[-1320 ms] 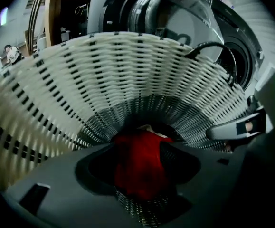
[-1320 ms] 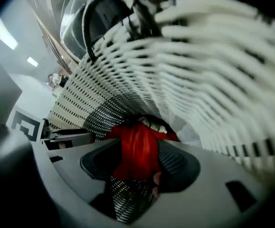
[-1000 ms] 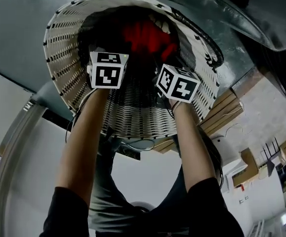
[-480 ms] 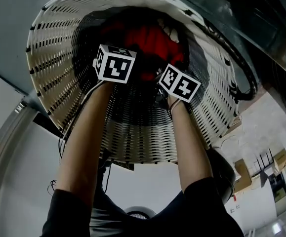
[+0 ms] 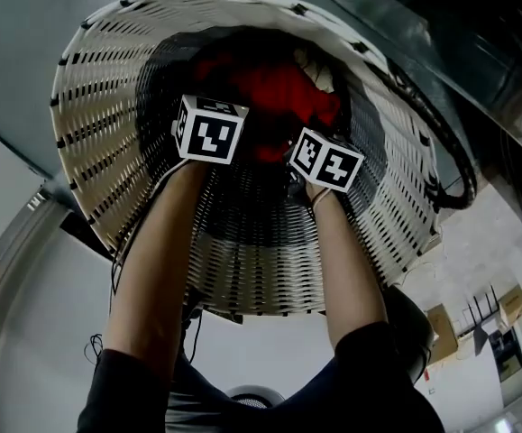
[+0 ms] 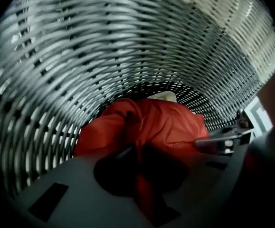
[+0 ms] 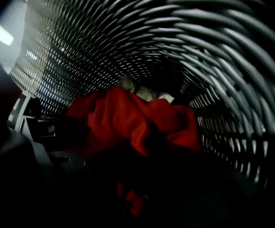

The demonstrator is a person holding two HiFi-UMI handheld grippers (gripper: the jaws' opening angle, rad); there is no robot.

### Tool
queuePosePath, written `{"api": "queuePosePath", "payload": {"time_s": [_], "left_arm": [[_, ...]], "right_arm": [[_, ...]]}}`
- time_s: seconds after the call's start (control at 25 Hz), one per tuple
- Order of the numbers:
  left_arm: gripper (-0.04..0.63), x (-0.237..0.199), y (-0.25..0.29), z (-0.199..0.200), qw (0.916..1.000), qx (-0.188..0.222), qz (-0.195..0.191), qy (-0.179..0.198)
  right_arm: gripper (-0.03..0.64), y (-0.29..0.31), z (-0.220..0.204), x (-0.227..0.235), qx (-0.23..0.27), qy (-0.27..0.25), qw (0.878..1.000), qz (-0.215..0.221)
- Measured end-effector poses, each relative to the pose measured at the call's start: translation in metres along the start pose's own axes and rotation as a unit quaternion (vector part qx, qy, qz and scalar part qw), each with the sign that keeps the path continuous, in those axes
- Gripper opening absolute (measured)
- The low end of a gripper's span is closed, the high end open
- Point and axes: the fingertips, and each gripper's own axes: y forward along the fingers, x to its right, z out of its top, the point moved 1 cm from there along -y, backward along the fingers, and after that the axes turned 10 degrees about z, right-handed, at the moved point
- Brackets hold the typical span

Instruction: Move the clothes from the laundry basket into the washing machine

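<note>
Both grippers have sunk deeper toward the red garment (image 5: 279, 88), their jaws just closing. It lies at the bottom of the basket (image 5: 98, 124) over a pale cloth (image 6: 162, 96). The left gripper (image 6: 142, 175) pinches a fold in narrow jaws, and the right gripper (image 7: 128, 194) grips another.

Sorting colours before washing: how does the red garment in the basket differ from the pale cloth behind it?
The crumpled red garment is vivid and bulky; the pale cream cloth shows only as a small patch. The red garment lies in front, the cream cloth partly hidden behind it. Both sit deep in the woven white basket.
</note>
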Motion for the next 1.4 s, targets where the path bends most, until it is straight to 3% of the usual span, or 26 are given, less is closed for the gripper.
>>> {"api": "queuePosePath", "payload": {"time_s": [0.08, 0.16, 0.36, 0.6, 0.72, 0.84, 1.2, 1.4], "left_arm": [[0.058, 0.001, -0.008, 0.000, 1.0000, 0.007, 0.004, 0.003], [0.058, 0.001, -0.020, 0.002, 0.9999, 0.014, 0.008, -0.002], [0.057, 0.001, -0.074, 0.012, 0.9989, 0.040, 0.015, -0.018], [0.057, 0.004, -0.160, 0.029, 0.9966, 0.073, 0.014, -0.036], [0.057, 0.003, -0.205, 0.029, 0.9945, 0.083, 0.014, -0.063], [0.057, 0.005, -0.249, 0.037, 0.9908, 0.103, 0.020, -0.085], [0.057, 0.019, -0.405, 0.079, 0.9771, 0.180, 0.045, -0.105], [0.057, 0.027, -0.491, 0.100, 0.9638, 0.210, 0.075, -0.146]], "right_arm": [[0.085, -0.006, 0.009, -0.008, 0.008, -0.034, 0.999, -0.016], [0.058, -0.019, 0.017, -0.016, 0.029, -0.045, 0.998, -0.022], [0.049, -0.067, 0.018, -0.036, 0.051, -0.034, 0.998, -0.025], [0.048, -0.141, 0.034, -0.081, 0.085, -0.051, 0.995, -0.006], [0.048, -0.178, 0.043, -0.110, 0.093, -0.069, 0.993, 0.007], [0.048, -0.216, 0.052, -0.134, 0.099, -0.089, 0.991, 0.020], [0.048, -0.334, 0.073, -0.204, 0.124, -0.115, 0.982, 0.086], [0.048, -0.401, 0.096, -0.244, 0.129, -0.145, 0.972, 0.131]]}}
